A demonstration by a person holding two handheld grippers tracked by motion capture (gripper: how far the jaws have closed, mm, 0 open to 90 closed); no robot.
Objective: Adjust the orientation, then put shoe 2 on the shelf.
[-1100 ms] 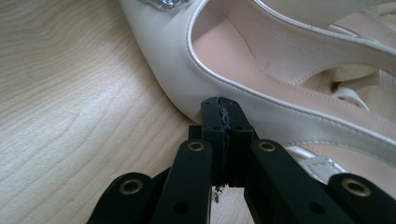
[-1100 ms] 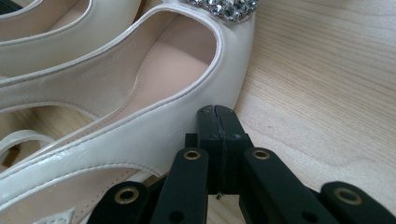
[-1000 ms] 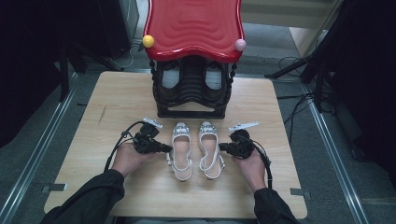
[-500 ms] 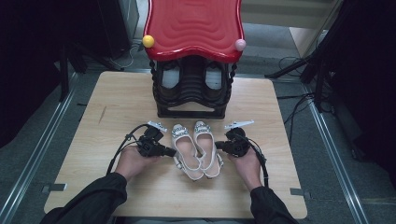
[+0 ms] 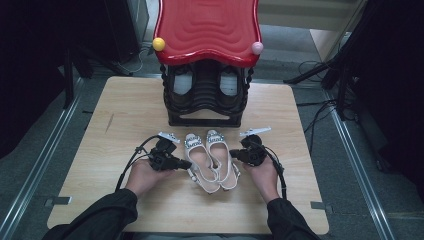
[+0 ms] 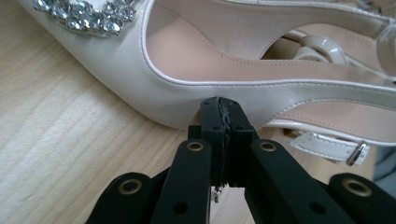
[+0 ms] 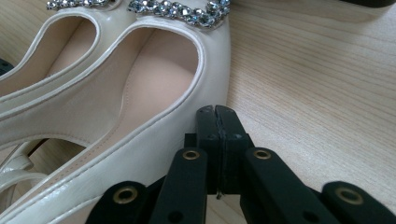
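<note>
Two white slingback shoes with rhinestone toes lie side by side on the wooden table (image 5: 125, 120), toes pointing away from me. My left gripper (image 5: 187, 164) is shut, its tips pressed against the outer side of the left shoe (image 5: 200, 162). In the left gripper view the closed tips (image 6: 220, 105) touch that shoe's side wall (image 6: 154, 79). My right gripper (image 5: 234, 155) is shut too and rests against the outer side of the right shoe (image 5: 222, 157). Its closed tips (image 7: 215, 112) meet the shoe's edge (image 7: 154, 79) in the right gripper view. Nothing sits between either pair of jaws.
A black tiered rack (image 5: 204, 100) stands at the table's far middle under a red wavy top (image 5: 205, 30) with a yellow ball (image 5: 159, 44) and a pink ball (image 5: 257, 48). Bare wood lies to both sides. Cables run across the floor at the right.
Both grippers have nudged inward. The two shoes now lie closer together, with their heels swung a little to the right.
</note>
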